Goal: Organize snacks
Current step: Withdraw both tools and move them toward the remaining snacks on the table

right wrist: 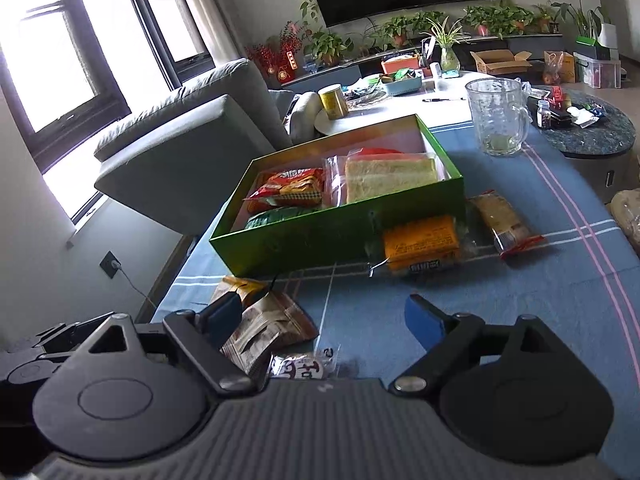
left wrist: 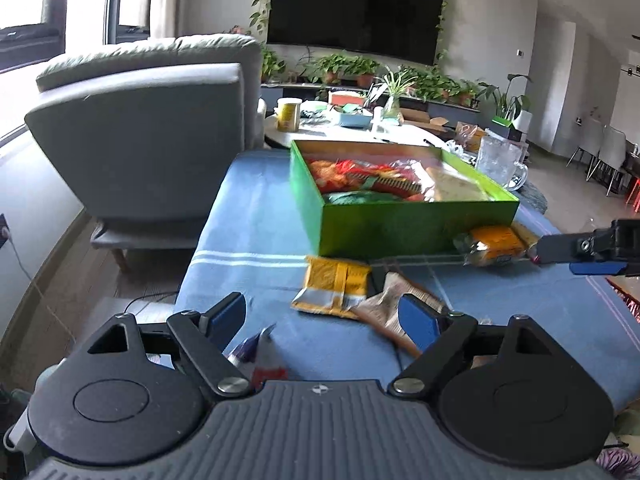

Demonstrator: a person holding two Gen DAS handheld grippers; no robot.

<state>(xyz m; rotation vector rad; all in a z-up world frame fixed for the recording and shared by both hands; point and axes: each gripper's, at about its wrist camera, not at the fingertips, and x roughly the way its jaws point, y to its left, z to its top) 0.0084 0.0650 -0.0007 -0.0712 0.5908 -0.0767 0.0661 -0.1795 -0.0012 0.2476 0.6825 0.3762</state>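
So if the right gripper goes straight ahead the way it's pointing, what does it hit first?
Probably the orange packet lying against the green box. The right gripper has open jaws over bare blue cloth, with that packet next in line, though depth is hard to judge.

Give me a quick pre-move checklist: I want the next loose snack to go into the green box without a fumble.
1. Left tool open and holding nothing: ok.
2. Right tool open and holding nothing: ok.
3. Green box uncovered, with room beside the bread bag and red packet: cannot tell how much space is left.
4. Loose snacks within view on the blue cloth: ok; orange packet leans at the box's front wall, brown wrapper lies nearer.
5. Glass mug stands beyond the box, apart from the snacks: ok.
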